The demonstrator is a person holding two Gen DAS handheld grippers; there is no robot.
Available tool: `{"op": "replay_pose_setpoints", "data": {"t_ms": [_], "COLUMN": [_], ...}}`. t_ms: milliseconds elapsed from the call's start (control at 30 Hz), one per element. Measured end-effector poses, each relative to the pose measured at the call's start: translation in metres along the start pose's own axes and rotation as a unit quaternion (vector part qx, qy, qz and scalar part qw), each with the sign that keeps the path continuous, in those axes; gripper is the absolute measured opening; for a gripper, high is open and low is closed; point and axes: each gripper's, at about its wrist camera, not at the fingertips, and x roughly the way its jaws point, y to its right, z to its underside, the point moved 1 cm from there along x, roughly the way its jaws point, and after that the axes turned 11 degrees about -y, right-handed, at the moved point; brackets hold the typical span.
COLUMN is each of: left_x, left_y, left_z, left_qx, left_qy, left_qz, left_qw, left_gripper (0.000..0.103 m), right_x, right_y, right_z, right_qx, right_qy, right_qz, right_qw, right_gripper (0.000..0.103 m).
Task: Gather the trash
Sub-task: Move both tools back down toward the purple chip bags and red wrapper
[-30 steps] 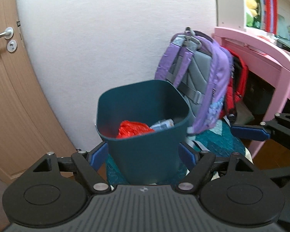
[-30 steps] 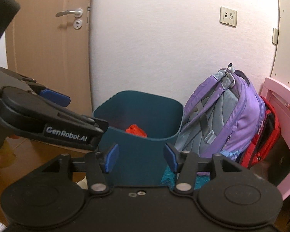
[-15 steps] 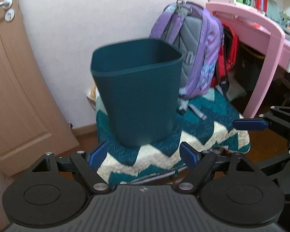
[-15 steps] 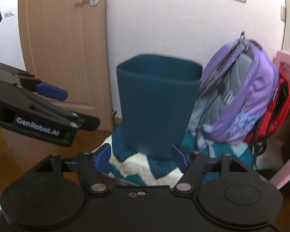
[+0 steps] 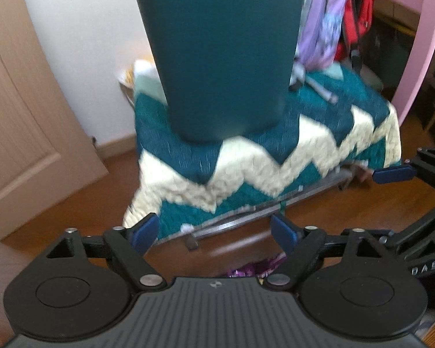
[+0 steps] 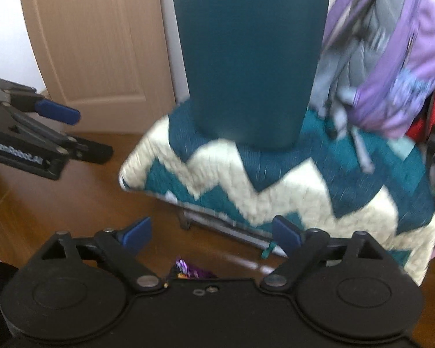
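A dark teal trash bin (image 5: 220, 52) stands on a teal-and-cream zigzag cushion (image 5: 275, 156); it also shows in the right wrist view (image 6: 249, 58). Its inside is hidden from this low angle. A purple shiny wrapper (image 5: 252, 269) lies on the wood floor just below my left gripper (image 5: 214, 230), which is open and empty. The wrapper also shows in the right wrist view (image 6: 188, 271), below my right gripper (image 6: 211, 232), also open and empty. The views are blurred.
A purple backpack (image 6: 391, 58) and a red bag (image 5: 353, 14) lean behind the cushion. A wooden door (image 6: 92, 43) is at the left, a pink desk leg (image 5: 420, 46) at the right. A metal frame (image 5: 246, 217) shows under the cushion.
Both grippers have dropped from above the bin toward the floor. The bin's contents have gone out of sight and the purple wrapper on the floor has come into view.
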Motion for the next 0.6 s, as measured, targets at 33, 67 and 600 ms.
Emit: {"op": "replay_pose_setpoints", "data": {"t_ms": [33, 67, 600], "left_x": [0.014, 0.027, 0.223], "left_y": [-0.004, -0.007, 0.046], "left_z": [0.003, 0.006, 0.094], "left_qx": [0.001, 0.000, 0.231], "left_qy": [-0.010, -0.018, -0.147], "left_qz": [0.006, 0.011, 0.044], "left_qw": [0.9999, 0.9998, 0.9607], "left_gripper": [0.091, 0.091, 0.091], "right_x": [0.013, 0.025, 0.213], "right_y": [0.003, 0.006, 0.068], "right_z": [0.004, 0.007, 0.088], "right_qx": [0.004, 0.009, 0.078], "right_qy": [-0.009, -0.019, -0.178], "right_qz": [-0.001, 0.000, 0.035], "right_qw": [1.000, 1.000, 0.980], "right_gripper": [0.091, 0.091, 0.091]}}
